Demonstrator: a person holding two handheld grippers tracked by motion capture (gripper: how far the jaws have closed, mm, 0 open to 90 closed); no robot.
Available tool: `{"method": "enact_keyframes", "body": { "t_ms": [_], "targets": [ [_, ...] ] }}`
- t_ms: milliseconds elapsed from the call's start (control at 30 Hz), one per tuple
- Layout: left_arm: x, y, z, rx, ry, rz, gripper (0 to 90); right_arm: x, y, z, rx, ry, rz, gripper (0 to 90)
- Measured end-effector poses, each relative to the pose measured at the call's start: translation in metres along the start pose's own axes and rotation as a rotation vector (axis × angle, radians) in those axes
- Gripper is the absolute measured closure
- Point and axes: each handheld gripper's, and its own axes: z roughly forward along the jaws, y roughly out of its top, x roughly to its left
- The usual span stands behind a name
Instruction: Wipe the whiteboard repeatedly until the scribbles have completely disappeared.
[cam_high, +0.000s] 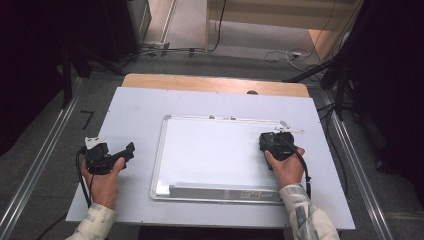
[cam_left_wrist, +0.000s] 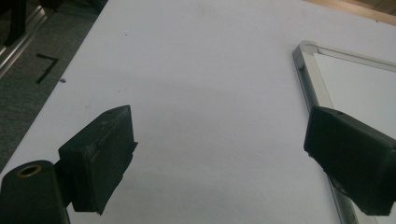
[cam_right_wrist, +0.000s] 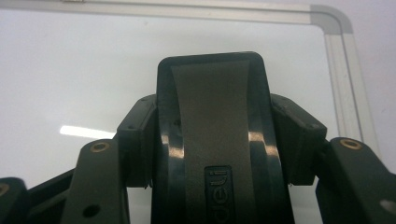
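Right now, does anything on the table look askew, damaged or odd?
Nothing stands out. The whiteboard lies flat and square on the table, its surface clean. The right tool grips a black eraser over it.

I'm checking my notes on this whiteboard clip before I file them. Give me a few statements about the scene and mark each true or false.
1. The right gripper is shut on a black eraser. True: its fingers press on both sides of it.
2. The left gripper holds a marker. False: its fingers stand wide apart with nothing between them.
3. The eraser is over the whiteboard near its right edge. True.
4. The whiteboard is covered in writing. False: its surface looks blank.
5. The left gripper is over the whiteboard. False: it is over the white tabletop, left of the board's frame.
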Motion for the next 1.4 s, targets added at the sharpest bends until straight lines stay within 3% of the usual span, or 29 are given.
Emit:
{"method": "enact_keyframes", "body": {
  "t_ms": [400,867,1200,1400],
  "targets": [
    [0.000,0.000,-0.001,-0.003,0.003,0.000,9.2,0.014,-0.027,-0.022,0.005,0.036,-0.037,38.3],
    [0.000,0.000,0.000,0.000,0.000,0.000,9.2,-0.007,0.015,0.010,0.027,-0.031,0.012,38.4],
    [-0.001,0.000,0.000,0.000,-0.001,0.000,9.2,0.021,-0.017,-0.013,0.006,0.061,-0.076,38.4],
    [0.001,0.000,-0.001,-0.001,-0.002,-0.004,9.2,0.017,-0.025,-0.021,0.013,0.057,-0.081,38.5]
  ]
}}
